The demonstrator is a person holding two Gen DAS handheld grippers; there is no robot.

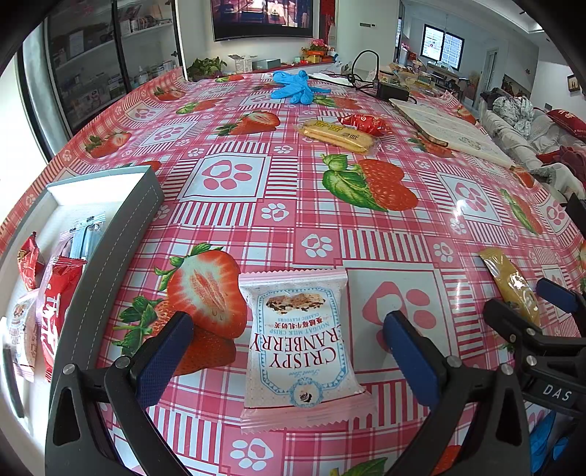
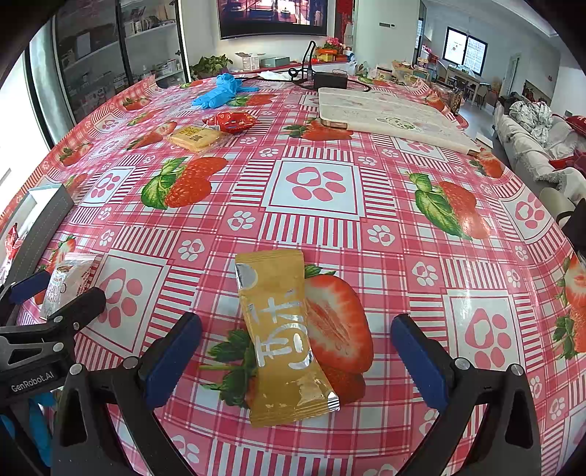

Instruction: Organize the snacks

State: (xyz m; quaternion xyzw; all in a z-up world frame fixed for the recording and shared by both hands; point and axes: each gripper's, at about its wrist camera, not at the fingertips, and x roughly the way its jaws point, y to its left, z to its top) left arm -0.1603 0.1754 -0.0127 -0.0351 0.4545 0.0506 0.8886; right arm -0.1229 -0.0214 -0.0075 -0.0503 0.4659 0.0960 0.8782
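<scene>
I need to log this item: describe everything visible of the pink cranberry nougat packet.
The pink-and-white plastic cranberry nougat crisp packet is sealed, with crimped zigzag ends and a blue-framed label. It lies flat on the strawberry-print tablecloth, lengthwise between the open left gripper fingers, touching neither. The right wrist view shows it at the far left.

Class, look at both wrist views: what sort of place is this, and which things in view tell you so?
Most likely a home living and dining room. A large table with a strawberry-print tablecloth fills the foreground, a wall-mounted TV screen hangs beyond it, and a sofa piled with cushions sits on the right.
</scene>
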